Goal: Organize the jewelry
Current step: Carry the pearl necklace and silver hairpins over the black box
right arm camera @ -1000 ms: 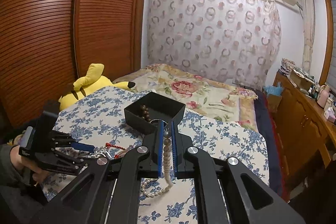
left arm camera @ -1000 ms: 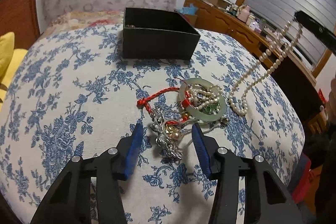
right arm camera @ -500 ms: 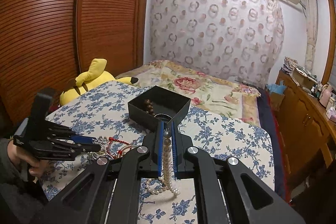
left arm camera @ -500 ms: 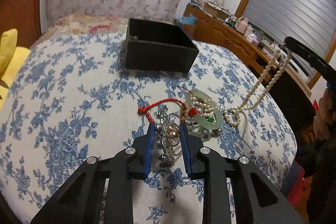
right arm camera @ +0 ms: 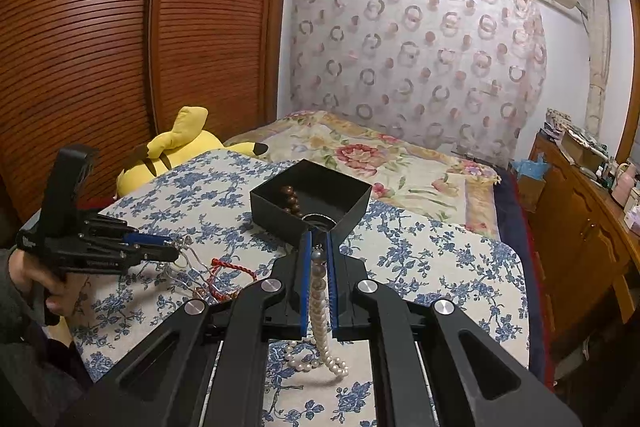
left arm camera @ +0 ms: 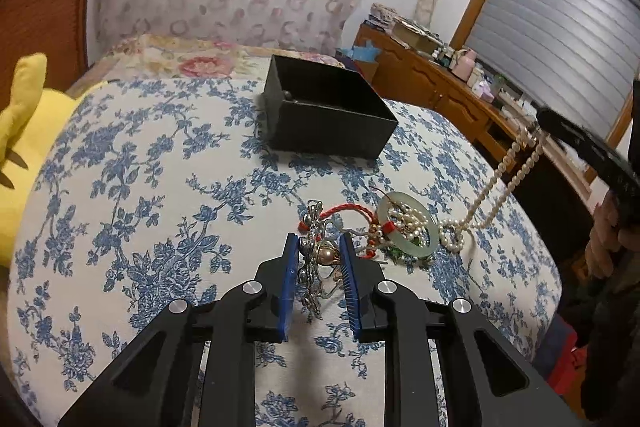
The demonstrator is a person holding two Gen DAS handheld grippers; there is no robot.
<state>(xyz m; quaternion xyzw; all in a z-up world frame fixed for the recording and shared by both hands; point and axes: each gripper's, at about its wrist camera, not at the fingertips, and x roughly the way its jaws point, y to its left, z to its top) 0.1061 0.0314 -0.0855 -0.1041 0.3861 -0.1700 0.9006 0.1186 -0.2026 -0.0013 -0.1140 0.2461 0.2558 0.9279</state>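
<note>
right gripper (right arm camera: 319, 259) clamped on a pearl necklace (right arm camera: 320, 311), strand hanging straight down between the blue pads, tail coiled on the floral bedspread (right arm camera: 420, 267) below. black box (right arm camera: 316, 197) dead ahead just past the fingertips, open top up, brown beads (right arm camera: 290, 201) and a dark ring lying inside. left gripper (left arm camera: 319, 259) closed around a silver brooch (left arm camera: 316, 267) with a pearl at its centre, brooch's long axis running along the fingers. beside it to the right, touching in one tangle: red cord (left arm camera: 344, 213), pale green ring (left arm camera: 404, 229), far end of the pearls. box farther from the left gripper, ahead and slightly right. likely next: pearls carried forward and lowered into the box; snag risk where the strand crosses the green ring.
</note>
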